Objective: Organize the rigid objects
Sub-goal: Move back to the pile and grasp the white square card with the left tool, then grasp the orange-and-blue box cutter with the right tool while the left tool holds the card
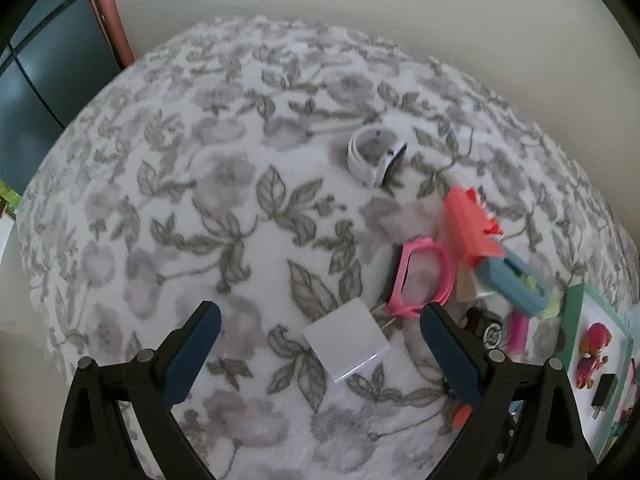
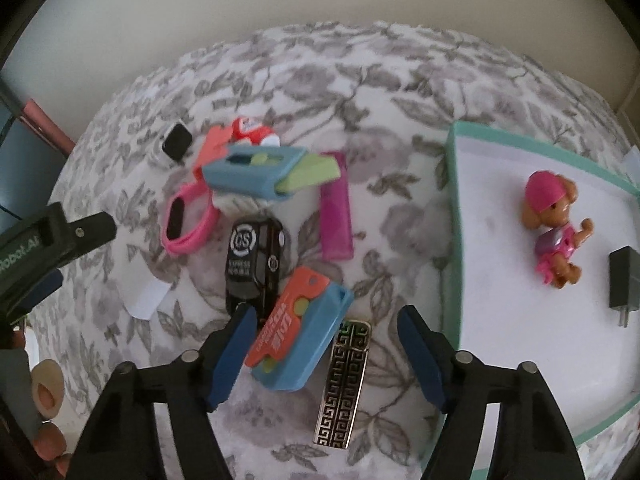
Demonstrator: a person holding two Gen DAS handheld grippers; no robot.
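Two hand-held grippers hang steeply over a bed covered with a white fleece blanket printed with grey flowers [image 1: 248, 208], where small hard objects lie scattered. The left gripper [image 1: 320, 322] is spread wide and grasps nothing; a flat white square card [image 1: 346, 344] lies on the blanket between its blue-padded fingers [image 1: 192, 356], touching neither.

The right gripper [image 2: 326, 316] stands part open over a blue plastic case with an orange sliding top [image 2: 298, 334]; its left pad looks to be at the case's edge while the right pad is clear of it, so nothing is gripped. Just beside the case lies a slim metal bar with a black-and-gold key pattern [image 2: 342, 388]. Behind it sit a black toy car with white lettering [image 2: 252, 264], a magenta flat stick [image 2: 336, 208], a pink wristband with a black face [image 2: 188, 220], a second blue case with a pale green slider [image 2: 260, 172] and a white smartwatch [image 1: 374, 154].

To the right, a mint-green-rimmed white box lid [image 2: 454, 200] holds a toy puppy in a pink cap [image 2: 554, 224] and a black plug adapter [image 2: 624, 280], set apart from each other
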